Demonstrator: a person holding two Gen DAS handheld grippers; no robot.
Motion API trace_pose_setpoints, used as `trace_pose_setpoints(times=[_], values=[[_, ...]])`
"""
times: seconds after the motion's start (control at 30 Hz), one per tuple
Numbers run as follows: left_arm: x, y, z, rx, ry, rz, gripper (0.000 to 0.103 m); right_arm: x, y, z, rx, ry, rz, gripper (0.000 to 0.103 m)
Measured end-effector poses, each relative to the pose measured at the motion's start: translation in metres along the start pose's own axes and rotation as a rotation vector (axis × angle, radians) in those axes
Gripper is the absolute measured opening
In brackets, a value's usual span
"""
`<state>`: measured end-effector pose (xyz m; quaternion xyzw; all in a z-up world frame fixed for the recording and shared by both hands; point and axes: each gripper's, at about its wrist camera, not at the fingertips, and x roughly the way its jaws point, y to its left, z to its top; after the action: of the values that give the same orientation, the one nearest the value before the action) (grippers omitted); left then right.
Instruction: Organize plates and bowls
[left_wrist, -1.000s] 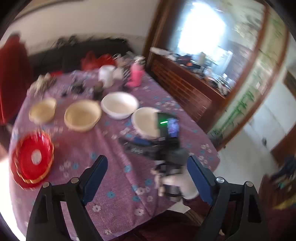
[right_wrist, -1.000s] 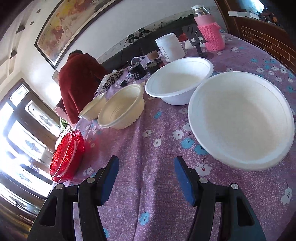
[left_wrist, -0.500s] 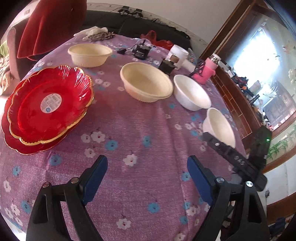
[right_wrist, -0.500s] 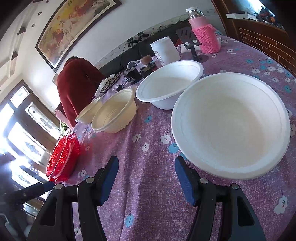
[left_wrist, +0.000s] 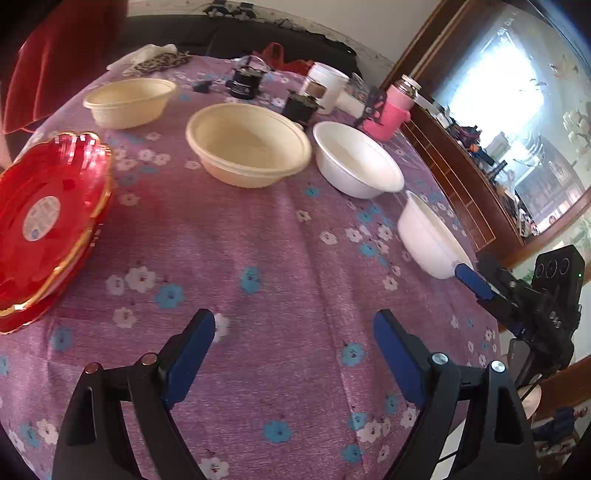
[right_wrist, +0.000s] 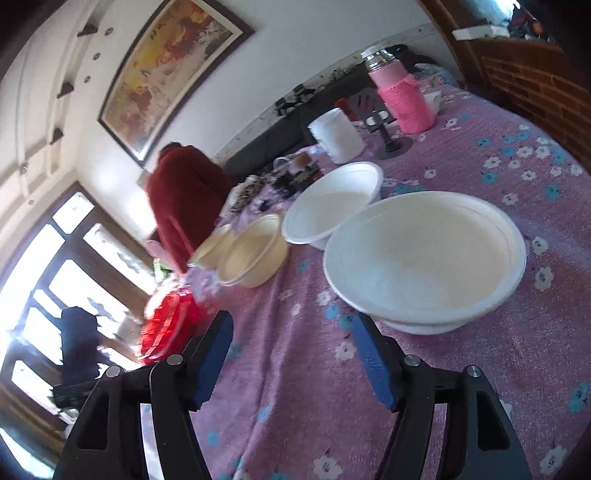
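Note:
My left gripper (left_wrist: 295, 339) hangs open and low over the purple flowered cloth, nothing between its fingers. A stack of red plates (left_wrist: 44, 218) lies to its left. Beyond it stand a small cream bowl (left_wrist: 129, 101), a larger cream bowl (left_wrist: 251, 147), a white bowl (left_wrist: 354, 162) and a nearer white bowl (left_wrist: 428, 236). A blue finger (left_wrist: 472, 282) of my right gripper sits at that nearer bowl's rim. In the right wrist view my right gripper (right_wrist: 291, 339) is opening, with only cloth between its jaws. The near white bowl (right_wrist: 424, 258) lies just past its right finger.
A pink-sleeved bottle (left_wrist: 391, 114), a white jar (left_wrist: 325, 86) and small black items (left_wrist: 245, 81) crowd the table's far side. A person in a red garment (right_wrist: 184, 199) stands beyond the table. A wooden sideboard (left_wrist: 461, 173) runs along the right, and the table edge (left_wrist: 491, 332) is close.
My left gripper dropped closer to the table and rolled, so the bowls and red plates now look larger. My right gripper moved up to the near white bowl's rim, and its jaws stand wider.

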<state>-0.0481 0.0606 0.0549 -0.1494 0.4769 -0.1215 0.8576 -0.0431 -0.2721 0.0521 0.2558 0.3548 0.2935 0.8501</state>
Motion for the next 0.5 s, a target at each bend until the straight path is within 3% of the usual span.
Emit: trace_pose_setpoints(times=[0.1, 0.17, 0.3, 0.4, 0.5], values=[[0.008, -0.010, 0.004, 0.016, 0.020, -0.016, 0.087, -0.022, -0.008, 0.001, 0.013, -0.022, 0.023, 0.073], [0.014, -0.021, 0.010, 0.038, 0.031, -0.009, 0.087, -0.036, -0.017, 0.004, 0.020, -0.061, -0.041, 0.079], [0.027, -0.055, 0.023, 0.108, 0.036, -0.009, 0.087, -0.050, -0.045, 0.013, 0.071, -0.111, -0.188, 0.080], [0.041, -0.080, 0.034, 0.141, 0.042, -0.013, 0.087, -0.050, -0.061, 0.020, 0.108, -0.122, -0.249, 0.080], [0.061, -0.100, 0.042, 0.156, 0.058, -0.015, 0.087, -0.044, -0.072, 0.024, 0.139, -0.122, -0.256, 0.080]])
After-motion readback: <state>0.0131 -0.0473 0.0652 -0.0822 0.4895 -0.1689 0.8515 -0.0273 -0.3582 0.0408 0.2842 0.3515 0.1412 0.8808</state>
